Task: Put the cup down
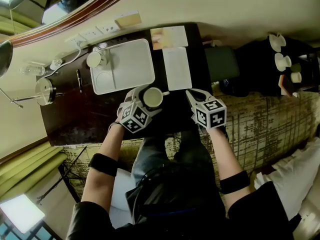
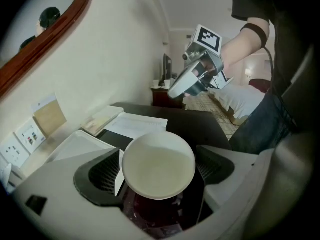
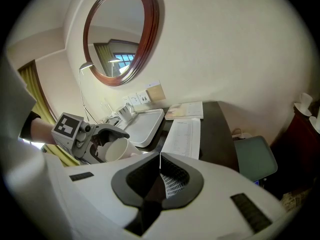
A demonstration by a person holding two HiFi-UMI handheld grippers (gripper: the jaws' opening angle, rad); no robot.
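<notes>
Dark wooden table [image 1: 80, 119]: carries the work. Left gripper [image 1: 147, 96]: jaws spread wide either side of the white ceramic cup [image 2: 158, 166], which appears set upright near the table's front edge, grip seemingly released. Right gripper [image 1: 194, 95]: jaws closed, empty. Outstanding: withdraw left gripper.

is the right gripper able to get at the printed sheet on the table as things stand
Probably yes. The right gripper, shut and empty, hovers by the near corner of the printed sheet with nothing between them; the cup and the left gripper sit off to the sheet's other side.
</notes>
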